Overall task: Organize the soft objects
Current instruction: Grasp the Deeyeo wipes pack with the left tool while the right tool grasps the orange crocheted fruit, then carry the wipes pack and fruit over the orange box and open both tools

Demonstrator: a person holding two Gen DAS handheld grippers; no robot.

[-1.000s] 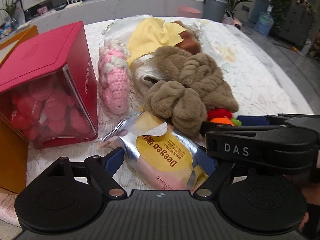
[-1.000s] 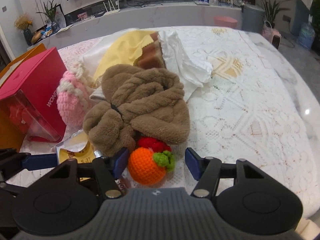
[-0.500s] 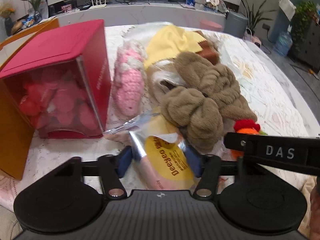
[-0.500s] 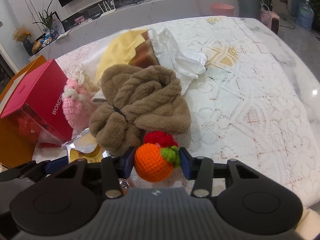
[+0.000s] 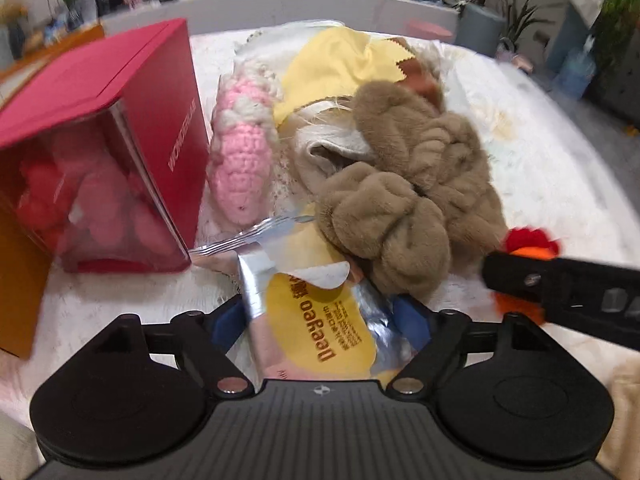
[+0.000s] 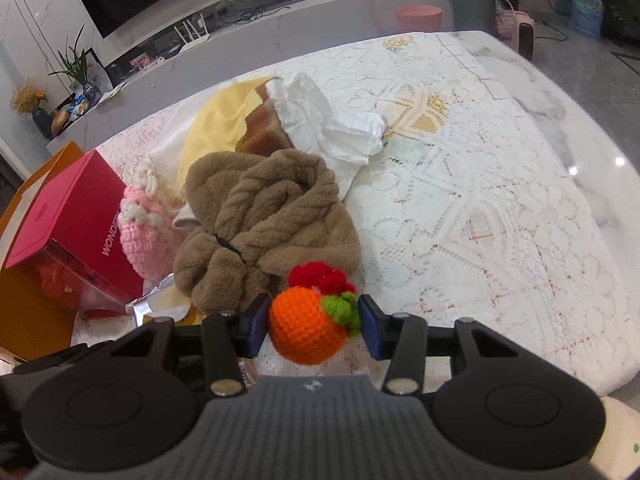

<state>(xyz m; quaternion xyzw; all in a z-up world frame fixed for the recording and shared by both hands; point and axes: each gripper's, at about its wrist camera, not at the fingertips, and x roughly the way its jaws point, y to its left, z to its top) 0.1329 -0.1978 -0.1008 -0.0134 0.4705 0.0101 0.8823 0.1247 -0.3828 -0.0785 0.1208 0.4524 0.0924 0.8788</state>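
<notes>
A silver and yellow snack packet point(image 5: 320, 320) lies on the lace cloth between the fingers of my left gripper point(image 5: 320, 322). Its jaws are opening and stand wide at the packet's edges without pressing it. My right gripper point(image 6: 312, 324) is shut on an orange crochet fruit point(image 6: 304, 332) with a green leaf and a red tuft, held just above the cloth. One right finger point(image 5: 552, 284) crosses the left wrist view. A brown plush scarf point(image 6: 260, 216) is heaped just beyond both grippers. A pink crochet toy point(image 5: 240, 160) lies left of it.
A red box point(image 5: 100, 140) with a clear front stands at the left, against an orange box point(image 5: 20, 280). Yellow cloth point(image 5: 340, 64) and white cloth point(image 6: 320, 120) lie behind the scarf. The lace-covered table point(image 6: 480, 220) stretches bare to the right, ending at a marble edge.
The left jaws narrowed onto the packet, then spread wide again. The right jaws closed onto the orange fruit and raised it slightly. Both views rolled a little.
</notes>
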